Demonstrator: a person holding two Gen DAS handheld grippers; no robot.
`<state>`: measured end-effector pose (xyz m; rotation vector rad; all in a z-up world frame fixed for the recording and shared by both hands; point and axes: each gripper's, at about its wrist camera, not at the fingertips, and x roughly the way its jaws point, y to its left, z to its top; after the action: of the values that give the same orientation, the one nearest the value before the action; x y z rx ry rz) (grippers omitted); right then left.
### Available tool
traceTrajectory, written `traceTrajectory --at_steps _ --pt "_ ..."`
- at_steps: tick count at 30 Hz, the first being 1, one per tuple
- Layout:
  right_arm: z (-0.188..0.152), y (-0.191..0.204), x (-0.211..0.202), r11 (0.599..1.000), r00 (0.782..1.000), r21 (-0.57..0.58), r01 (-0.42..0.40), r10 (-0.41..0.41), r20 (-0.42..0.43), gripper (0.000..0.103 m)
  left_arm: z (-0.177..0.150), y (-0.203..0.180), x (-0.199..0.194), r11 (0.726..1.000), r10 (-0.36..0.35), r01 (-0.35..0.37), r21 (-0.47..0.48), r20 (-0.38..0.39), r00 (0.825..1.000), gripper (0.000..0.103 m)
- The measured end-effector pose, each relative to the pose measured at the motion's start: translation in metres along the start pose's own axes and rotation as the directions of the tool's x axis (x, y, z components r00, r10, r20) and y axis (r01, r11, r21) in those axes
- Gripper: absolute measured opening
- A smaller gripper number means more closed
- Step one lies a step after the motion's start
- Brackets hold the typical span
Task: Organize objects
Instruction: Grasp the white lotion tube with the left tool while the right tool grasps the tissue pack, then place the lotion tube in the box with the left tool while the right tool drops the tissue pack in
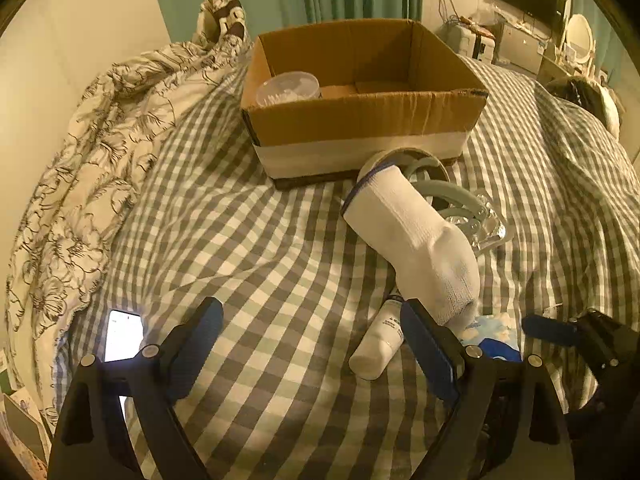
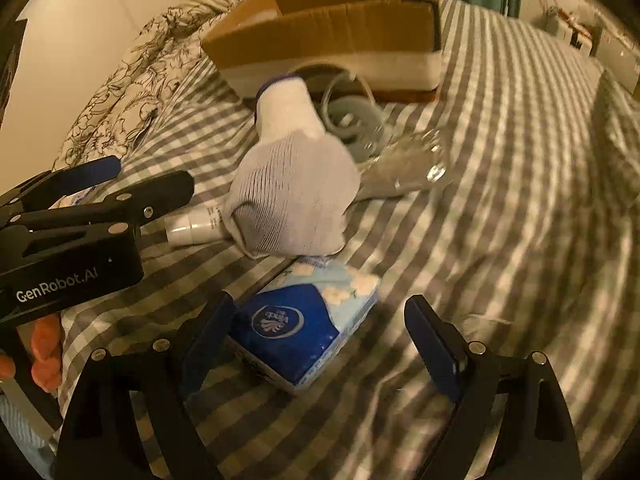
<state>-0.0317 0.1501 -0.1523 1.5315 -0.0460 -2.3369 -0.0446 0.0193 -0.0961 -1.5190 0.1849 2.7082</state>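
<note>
White sock (image 1: pixel 416 240) lying over small white bottle (image 1: pixel 378 346). Blue tissue pack (image 2: pixel 310 326) near, flat on bed. Far back, open brown box (image 1: pixel 360 100), clear tub (image 1: pixel 288 88) inside, left.

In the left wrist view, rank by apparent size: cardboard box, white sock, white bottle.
1. Brown cardboard box, largest though farthest.
2. White sock with blue cuff.
3. Small white plastic bottle, smallest though nearest; partly hidden by the sock.
</note>
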Motion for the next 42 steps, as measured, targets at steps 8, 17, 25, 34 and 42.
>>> traceTrajectory --at_steps 8,17,25,34,42 --pt "-0.001 -0.022 -0.010 0.998 0.999 0.056 -0.028 0.027 0.030 0.043 0.001 -0.001 0.017 0.998 -0.067 0.067 0.002 -0.101 0.993 0.083" --pt "-0.005 -0.040 -0.030 0.995 0.998 0.102 0.006 -0.013 0.069 0.032 0.000 -0.041 0.035 0.978 -0.045 0.080 0.192 -0.181 0.982 0.046" --pt "-0.003 -0.038 -0.044 0.994 0.992 0.104 0.016 -0.029 0.120 0.027 -0.006 -0.046 0.019 0.976 -0.086 0.114 0.184 -0.154 0.984 0.024" --pt "-0.004 -0.036 -0.072 0.993 0.976 0.098 0.069 -0.087 0.197 0.026 -0.017 -0.015 -0.034 0.976 -0.209 0.210 0.051 -0.033 0.977 0.022" --pt "0.009 -0.030 -0.100 0.994 0.961 0.081 0.075 -0.094 0.260 0.026 0.006 0.001 -0.085 0.974 -0.227 0.226 0.018 0.083 0.970 0.022"
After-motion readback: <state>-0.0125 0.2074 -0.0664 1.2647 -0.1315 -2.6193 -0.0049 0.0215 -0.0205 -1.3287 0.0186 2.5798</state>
